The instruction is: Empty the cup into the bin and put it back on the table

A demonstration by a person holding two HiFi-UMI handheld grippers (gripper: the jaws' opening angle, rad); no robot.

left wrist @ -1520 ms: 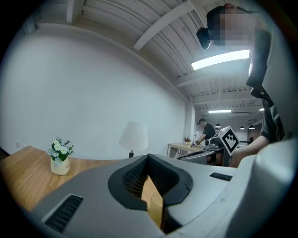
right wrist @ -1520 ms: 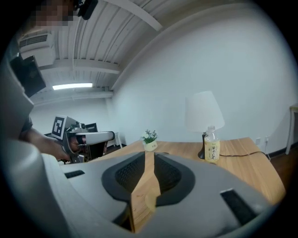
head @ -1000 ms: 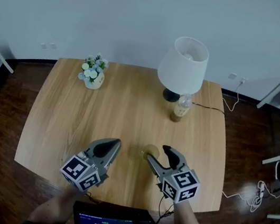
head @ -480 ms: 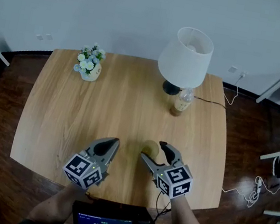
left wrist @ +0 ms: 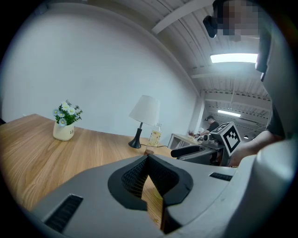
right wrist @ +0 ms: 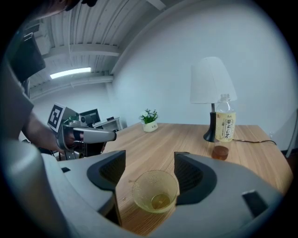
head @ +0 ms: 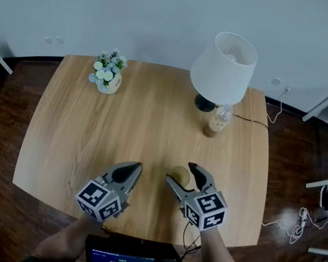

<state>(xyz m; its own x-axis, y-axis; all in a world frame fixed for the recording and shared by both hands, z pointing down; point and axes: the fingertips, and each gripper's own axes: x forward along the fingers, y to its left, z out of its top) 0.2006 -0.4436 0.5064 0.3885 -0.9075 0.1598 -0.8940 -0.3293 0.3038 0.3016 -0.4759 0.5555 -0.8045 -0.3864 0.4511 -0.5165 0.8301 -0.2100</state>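
A small clear yellowish cup (head: 179,175) stands upright on the wooden table (head: 121,126) near its front edge, with a little liquid at its bottom (right wrist: 156,190). My right gripper (head: 180,173) straddles the cup; its jaws have just been opening. In the right gripper view (right wrist: 150,158) the left pad stands clear of the cup and the right pad lies close beside its rim. My left gripper (head: 136,166) hovers to the cup's left with its pads meeting at the tip (left wrist: 148,157) and nothing in them. No bin is in view.
A white-shaded lamp (head: 223,69) stands at the back right, with a tea bottle (head: 217,123) in front of it. Next to the bottle is a small glass of brown liquid (right wrist: 220,152). A flower pot (head: 107,76) sits back left. A cable (head: 260,122) trails off the right edge.
The right jaws have spread wider around the cup, which stays on the table. Both grippers have sunk a little toward the tabletop.
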